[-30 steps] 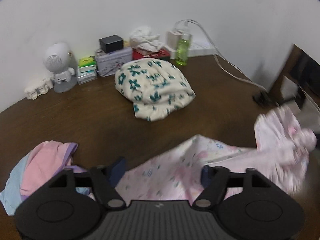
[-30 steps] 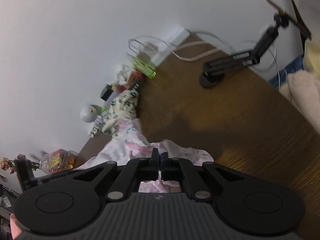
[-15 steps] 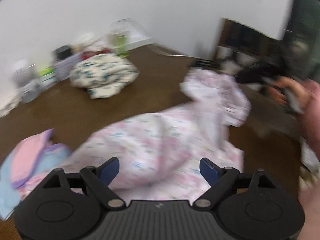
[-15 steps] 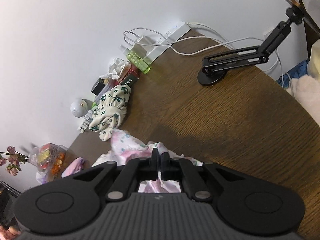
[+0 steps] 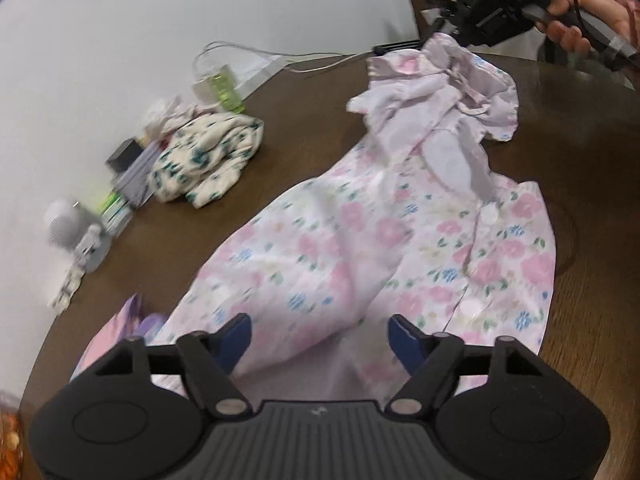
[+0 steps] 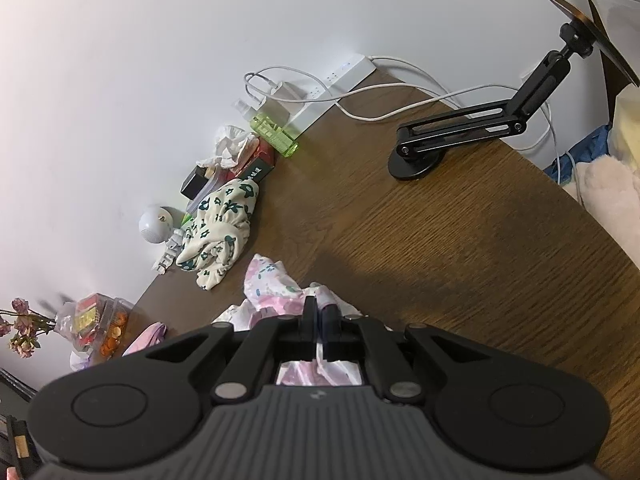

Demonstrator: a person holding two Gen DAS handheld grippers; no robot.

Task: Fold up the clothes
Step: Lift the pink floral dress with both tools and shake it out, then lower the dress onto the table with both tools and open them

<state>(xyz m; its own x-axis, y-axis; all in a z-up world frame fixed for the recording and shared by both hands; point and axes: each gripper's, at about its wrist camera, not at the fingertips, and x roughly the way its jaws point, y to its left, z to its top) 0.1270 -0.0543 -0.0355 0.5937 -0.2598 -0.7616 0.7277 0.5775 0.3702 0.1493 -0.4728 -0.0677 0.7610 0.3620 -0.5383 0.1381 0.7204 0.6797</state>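
Note:
A pink floral garment (image 5: 360, 248) lies stretched across the brown table (image 5: 304, 120). Its far collar end is lifted by my right gripper (image 5: 444, 34), which is shut on it at the upper right of the left wrist view. In the right wrist view the right gripper (image 6: 318, 314) is shut on a bunch of the same pink fabric (image 6: 272, 284). My left gripper (image 5: 320, 330) is open and empty, hovering just above the near end of the garment. A crumpled cream garment with teal flowers (image 5: 208, 156) lies near the wall.
A pink and lilac garment (image 5: 120, 332) lies at the near left. Along the wall stand a white toy robot (image 5: 76, 236), boxes (image 5: 132, 172), a green bottle (image 5: 226, 88), and a power strip with cables (image 6: 340, 80). A black jointed stand (image 6: 472, 128) sits at the table's right.
The left gripper has swung right and now looks along the pink garment. The right gripper has lifted the collar end and drawn the garment out longer. Both jaws stand as before.

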